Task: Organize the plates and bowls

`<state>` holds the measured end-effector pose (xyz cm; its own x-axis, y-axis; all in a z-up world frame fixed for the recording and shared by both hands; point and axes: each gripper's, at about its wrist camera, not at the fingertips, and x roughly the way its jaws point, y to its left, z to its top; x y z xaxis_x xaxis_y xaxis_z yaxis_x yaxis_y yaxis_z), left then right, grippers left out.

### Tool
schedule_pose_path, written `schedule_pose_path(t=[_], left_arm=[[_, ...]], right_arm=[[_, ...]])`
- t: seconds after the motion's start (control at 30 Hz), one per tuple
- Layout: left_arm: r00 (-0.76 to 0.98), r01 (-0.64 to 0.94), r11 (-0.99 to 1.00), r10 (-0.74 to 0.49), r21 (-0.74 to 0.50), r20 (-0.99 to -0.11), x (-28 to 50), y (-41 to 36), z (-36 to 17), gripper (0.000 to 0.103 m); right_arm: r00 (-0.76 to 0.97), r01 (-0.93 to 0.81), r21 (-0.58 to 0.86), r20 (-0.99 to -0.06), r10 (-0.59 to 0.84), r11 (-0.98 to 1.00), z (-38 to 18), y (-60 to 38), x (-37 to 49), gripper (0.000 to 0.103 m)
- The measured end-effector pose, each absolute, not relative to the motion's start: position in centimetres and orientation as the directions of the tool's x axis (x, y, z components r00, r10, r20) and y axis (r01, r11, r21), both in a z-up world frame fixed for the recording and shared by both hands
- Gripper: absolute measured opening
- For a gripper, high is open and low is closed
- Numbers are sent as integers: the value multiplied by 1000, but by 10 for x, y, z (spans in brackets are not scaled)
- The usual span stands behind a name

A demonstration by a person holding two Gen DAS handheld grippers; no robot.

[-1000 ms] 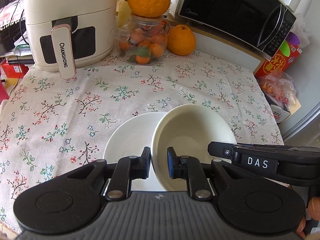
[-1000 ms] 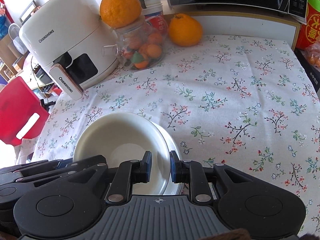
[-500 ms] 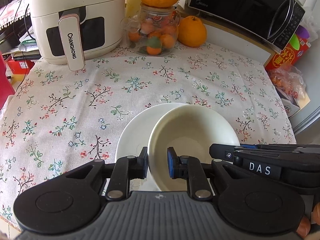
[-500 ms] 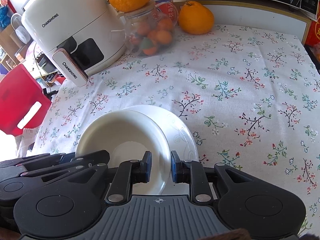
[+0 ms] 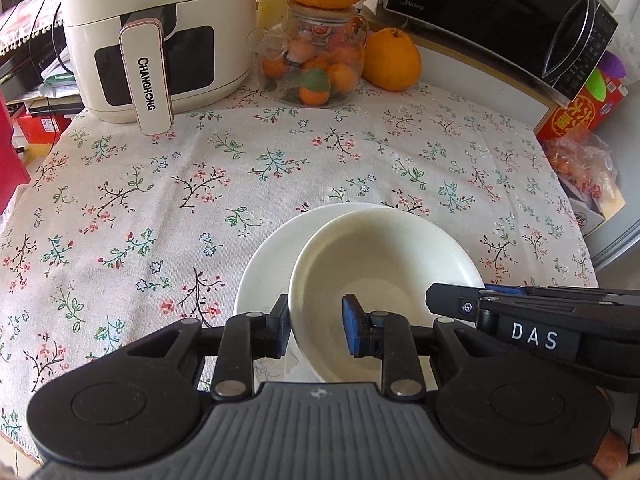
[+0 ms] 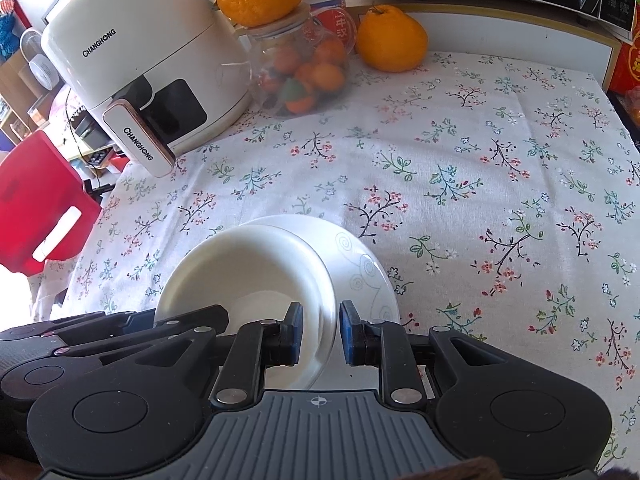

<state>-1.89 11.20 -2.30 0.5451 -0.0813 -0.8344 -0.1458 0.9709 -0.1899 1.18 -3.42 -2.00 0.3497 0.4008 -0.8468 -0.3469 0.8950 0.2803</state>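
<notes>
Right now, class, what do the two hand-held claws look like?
Both the left claw and the right claw are matte black plastic, with blue pads, silver pivot screws, round side discs and a ribbed grey base. Seen from the left wrist, the right claw bears white "DAS" lettering.

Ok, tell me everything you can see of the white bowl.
The plain white glossy ceramic-looking bowl is empty, deep and round. It sits tilted on the white plate with faint swirl patterning, over the floral tablecloth. Its near rim lies between the left claw pads, which have just been opening, and the right claw straddles its opposite edge.
</notes>
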Motion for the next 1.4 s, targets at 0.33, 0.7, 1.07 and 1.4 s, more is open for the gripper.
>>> schedule_pose_path(t=[0.33, 0.7, 1.07, 1.4], left_arm=[[600, -159, 978, -11, -132, -800, -34, 117, -10, 45], [664, -157, 987, 73, -44, -744, -93, 110, 9, 78], [691, -107, 994, 50, -34, -721, -151, 99, 23, 103], [720, -79, 996, 23, -49, -693, -173, 88, 33, 103]], right_arm=[[430, -413, 196, -819, 380, 889, 1, -45, -7, 41], [538, -478, 174, -717, 444, 861, 28, -72, -89, 70], [588, -407, 169, -704, 399, 898, 24, -96, -148, 90], [653, -375, 104, -675, 343, 921, 38, -107, -185, 100]])
